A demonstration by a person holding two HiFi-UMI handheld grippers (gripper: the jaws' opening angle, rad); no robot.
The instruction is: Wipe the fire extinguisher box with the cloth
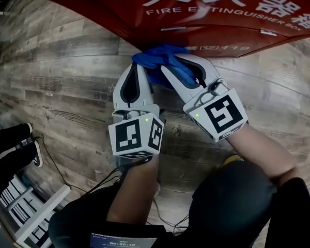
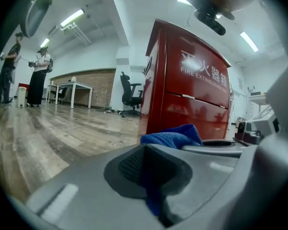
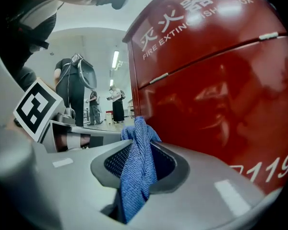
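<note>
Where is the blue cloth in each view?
Head view: cloth upper centre, just under the red fire extinguisher box.
Left gripper view: centre, pinched between its fingers.
Right gripper view: lower centre-left, pinched between its fingers.
Shared landmark: that red box, behind the cloth.

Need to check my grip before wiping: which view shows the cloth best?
The right gripper view: the cloth sits pinched between the right hand-held gripper's jaws, weave clear. The left gripper view shows only a blue fold above its jaws; the head view shows a bunch by the fire extinguisher box.

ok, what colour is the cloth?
Blue, all one colour: the cloth shows best in the right gripper view.
</note>
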